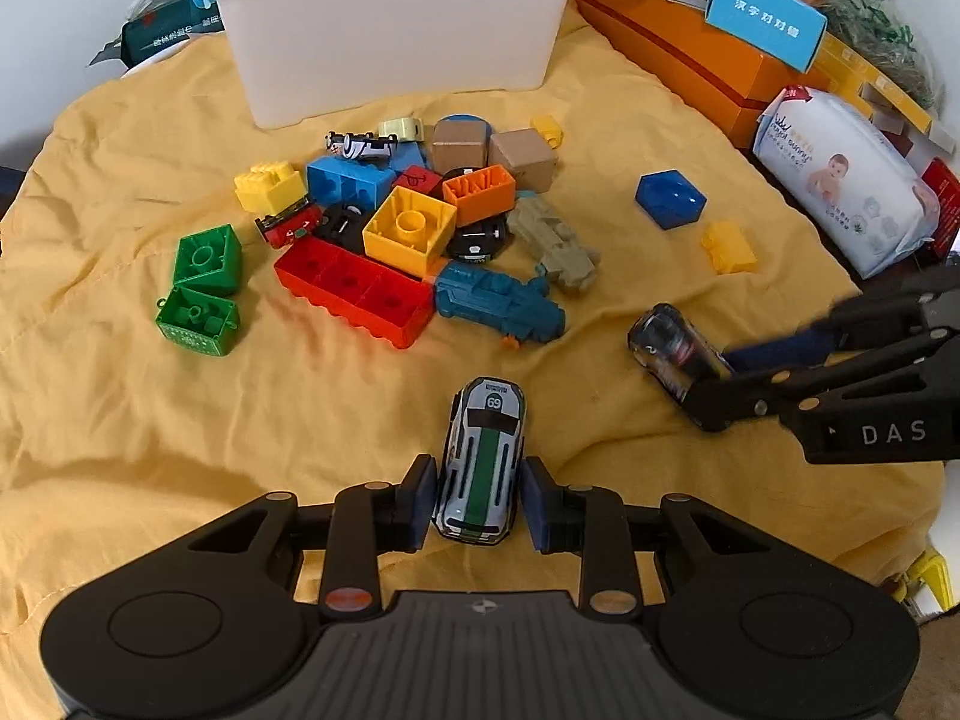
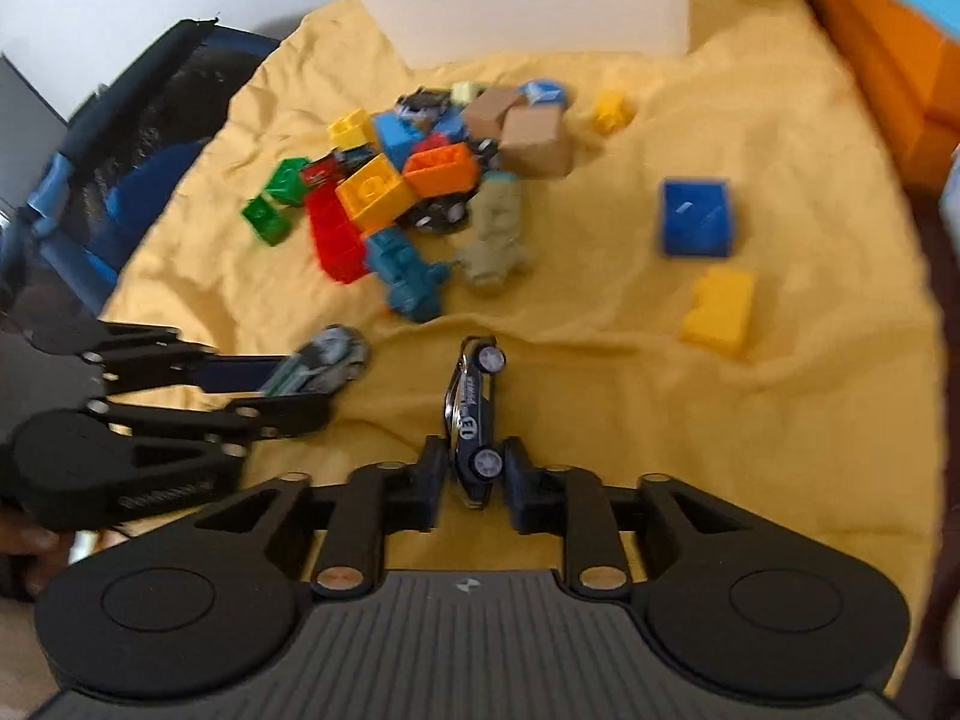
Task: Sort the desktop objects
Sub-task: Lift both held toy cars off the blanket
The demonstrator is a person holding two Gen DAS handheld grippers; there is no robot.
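Note:
A white toy car [image 1: 483, 456] with a green stripe and the number 69 sits between the pads of my left gripper [image 1: 478, 498], which is shut on it just above the yellow cloth [image 1: 180, 450]. My right gripper [image 2: 475, 474] is shut on a dark blue toy car [image 2: 474, 402] turned on its side, wheels facing right. In the left wrist view that car [image 1: 672, 348] and the right gripper [image 1: 714, 375] are at the right. A pile of bricks and toy vehicles [image 1: 408, 222] lies in the middle, in front of a white plastic bin [image 1: 390, 30].
A blue hexagonal piece [image 1: 671, 199] and a yellow brick [image 1: 729, 247] lie apart on the right. Two green bricks [image 1: 204, 288] lie left of the pile. An orange box [image 1: 690, 60] and a pack of wipes [image 1: 852, 180] line the right edge.

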